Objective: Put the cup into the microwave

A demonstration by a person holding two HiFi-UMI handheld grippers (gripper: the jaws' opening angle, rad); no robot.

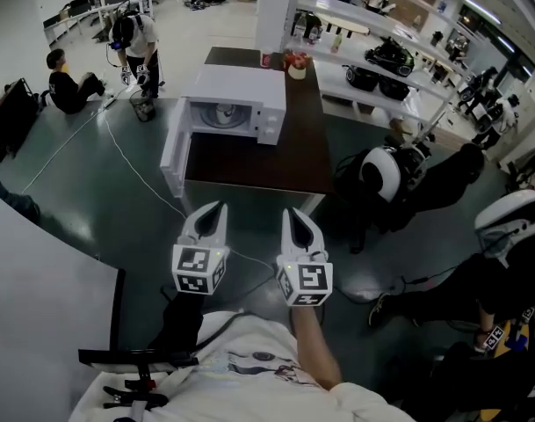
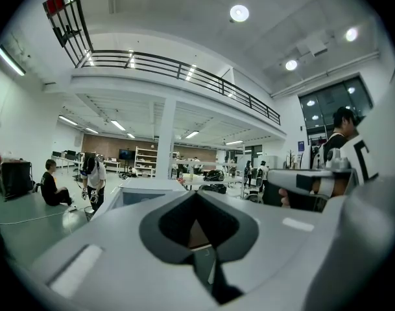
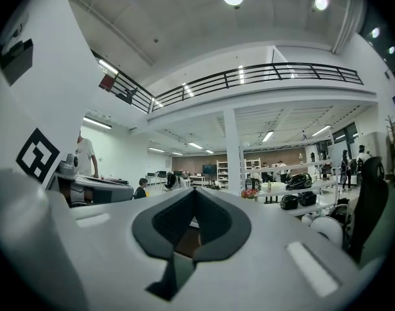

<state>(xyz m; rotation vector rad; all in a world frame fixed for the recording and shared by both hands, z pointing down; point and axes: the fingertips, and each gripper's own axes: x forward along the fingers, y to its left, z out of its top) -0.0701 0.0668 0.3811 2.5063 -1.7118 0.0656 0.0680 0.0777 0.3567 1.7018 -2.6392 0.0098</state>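
Note:
A white microwave stands on a dark brown table, its door swung open to the left. At the table's far end a small pale cup with something red in it sits beside a red can. My left gripper and right gripper hang side by side over the floor, short of the table's near edge. Both point level at the table, both shut and empty. In the left gripper view the microwave shows just beyond my left gripper. My right gripper shows closed jaws too.
A black and white chair stands right of the table, white shelving with gear behind it. One person sits on the floor and another stands at the far left. A cable crosses the floor left of the table.

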